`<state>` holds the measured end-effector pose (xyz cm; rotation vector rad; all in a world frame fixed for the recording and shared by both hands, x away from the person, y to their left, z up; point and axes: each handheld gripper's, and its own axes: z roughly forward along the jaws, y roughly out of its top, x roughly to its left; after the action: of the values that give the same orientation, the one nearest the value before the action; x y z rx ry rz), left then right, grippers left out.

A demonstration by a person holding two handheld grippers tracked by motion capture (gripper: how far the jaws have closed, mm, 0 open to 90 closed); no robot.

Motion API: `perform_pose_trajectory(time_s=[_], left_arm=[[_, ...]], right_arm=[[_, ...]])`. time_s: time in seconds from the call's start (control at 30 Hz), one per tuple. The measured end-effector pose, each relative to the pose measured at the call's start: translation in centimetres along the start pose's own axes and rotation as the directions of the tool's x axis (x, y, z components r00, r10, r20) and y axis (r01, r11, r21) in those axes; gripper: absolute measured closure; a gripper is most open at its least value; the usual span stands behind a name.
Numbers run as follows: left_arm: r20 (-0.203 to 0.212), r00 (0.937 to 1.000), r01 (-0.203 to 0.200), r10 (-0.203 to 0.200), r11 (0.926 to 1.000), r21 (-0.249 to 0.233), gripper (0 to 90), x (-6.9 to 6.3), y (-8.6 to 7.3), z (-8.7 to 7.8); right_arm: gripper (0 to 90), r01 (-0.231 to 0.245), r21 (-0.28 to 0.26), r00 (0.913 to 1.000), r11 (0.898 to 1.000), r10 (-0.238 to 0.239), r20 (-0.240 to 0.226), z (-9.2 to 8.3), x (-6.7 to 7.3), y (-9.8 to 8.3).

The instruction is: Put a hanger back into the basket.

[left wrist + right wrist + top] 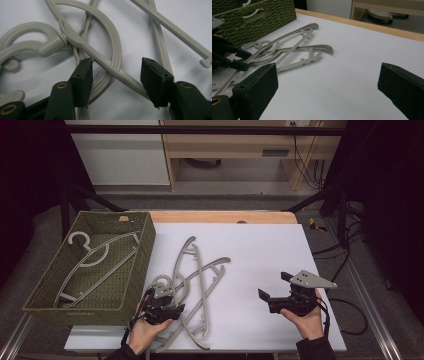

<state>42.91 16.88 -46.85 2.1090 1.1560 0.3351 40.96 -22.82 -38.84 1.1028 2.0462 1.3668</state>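
High view: the left gripper [161,304] sits low over the tangle of grey hangers [196,285] near the front-left corner of the white worktop [260,245], just beside the green woven basket [132,270], which already holds 1 hanger [92,256]. The right gripper [290,296] waits near the front-right, well apart from the pile.

Left gripper view: the jaws stand half apart with 1 hanger arm [117,75] running between them; the pads [85,75] do not yet press on it. A second hanger's curved shoulder crosses underneath, and the hooks [37,42] interlock nearby.

Right gripper view: its jaws are spread wide, with nothing between them.

Risk, as I judge it: a lift may drag the crossed hangers along, or the thin arm may slip from a shallow bite.
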Motion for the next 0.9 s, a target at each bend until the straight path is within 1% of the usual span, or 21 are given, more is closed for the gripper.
perform_pose_trajectory(time_s=[0.1,0.13,0.17,0.27,0.3,0.33,0.47,0.5,0.53,0.57,0.6,0.63,0.67,0.77,0.83,0.87,0.9], left_arm=[[0.001,1.0000,0.000,0.000,0.9999,0.012,43.7,0.0,0.1,0.1],[0.010,0.9999,0.008,-0.008,0.9997,0.023,44.3,0.1,0.2,0.2],[0.010,0.9999,0.013,-0.013,0.9996,0.027,45.0,0.1,0.2,0.2],[0.002,0.9999,0.013,-0.013,0.9992,0.039,53.0,0.3,0.3,0.2],[0.005,0.9997,0.025,-0.025,0.9989,0.039,55.2,0.6,0.4,0.2],[0.010,0.9996,0.027,-0.028,0.9989,0.038,56.6,0.7,0.4,0.2],[0.021,0.9991,0.036,-0.037,0.9980,0.052,58.9,1.0,0.5,0.1],[0.019,0.9991,0.036,-0.037,0.9979,0.054,61.1,1.0,0.5,0.0],[0.017,0.9991,0.038,-0.039,0.9975,0.059,61.1,1.1,0.6,0.0],[0.004,0.9993,0.038,-0.038,0.9975,0.060,64.7,1.1,0.7,0.0],[0.004,0.9993,0.038,-0.038,0.9975,0.060,66.5,1.1,0.7,0.0],[0.001,0.9994,0.035,-0.035,0.9974,0.063,66.5,1.2,0.7,-0.1],[0.003,0.9993,0.037,-0.037,0.9969,0.070,70.0,1.3,0.7,-0.2],[0.005,0.9994,0.035,-0.035,0.9967,0.073,71.2,1.4,0.8,-0.2],[-0.001,0.9996,0.030,-0.030,0.9970,0.072,71.2,1.3,0.9,-0.2],[0.004,0.9997,0.025,-0.025,0.9964,0.081,71.1,1.3,1.0,-0.1],[0.003,0.9997,0.023,-0.024,0.9966,0.079,71.1,1.3,1.1,0.0]], right_arm=[[3.3,0.000,0.002,1.0000,1.000,0.000,-0.003,0.0,0.0,0.0],[3.3,0.002,0.002,1.0000,1.000,-0.002,-0.002,0.1,0.0,0.0],[3.3,0.002,0.002,1.0000,1.000,-0.002,-0.003,0.1,0.0,0.0],[3.3,0.001,0.002,1.0000,1.000,-0.001,-0.002,0.1,0.1,0.0],[3.3,-0.002,0.002,1.0000,1.000,0.002,-0.002,0.1,0.1,0.0],[3.3,0.004,0.003,1.0000,1.000,-0.004,-0.006,0.1,0.0,0.0],[3.3,-0.001,0.003,1.0000,1.000,0.001,-0.004,0.1,0.1,0.0],[3.3,-0.001,0.003,1.0000,1.000,0.001,-0.004,0.1,0.0,0.0],[3.3,-0.001,0.003,1.0000,1.000,0.001,-0.004,0.1,0.0,0.0],[3.4,-0.002,0.004,1.0000,1.000,0.002,-0.004,0.1,0.0,-0.1],[3.4,-0.002,0.004,1.0000,1.000,0.002,-0.004,0.1,0.0,-0.1],[3.4,-0.001,0.004,1.0000,1.000,0.001,-0.002,0.2,0.0,-0.1],[3.4,-0.002,0.003,1.0000,1.000,0.002,-0.002,0.2,0.0,-0.1],[3.4,0.001,0.004,1.0000,1.000,-0.001,-0.005,0.1,0.1,0.0],[3.4,0.000,0.003,1.0000,1.000,0.000,-0.005,0.1,0.1,0.0],[3.5,0.000,0.004,1.0000,1.000,0.001,-0.005,0.2,0.1,-0.1],[3.5,0.000,0.004,1.0000,1.000,0.001,-0.005,0.2,0.1,-0.1]])
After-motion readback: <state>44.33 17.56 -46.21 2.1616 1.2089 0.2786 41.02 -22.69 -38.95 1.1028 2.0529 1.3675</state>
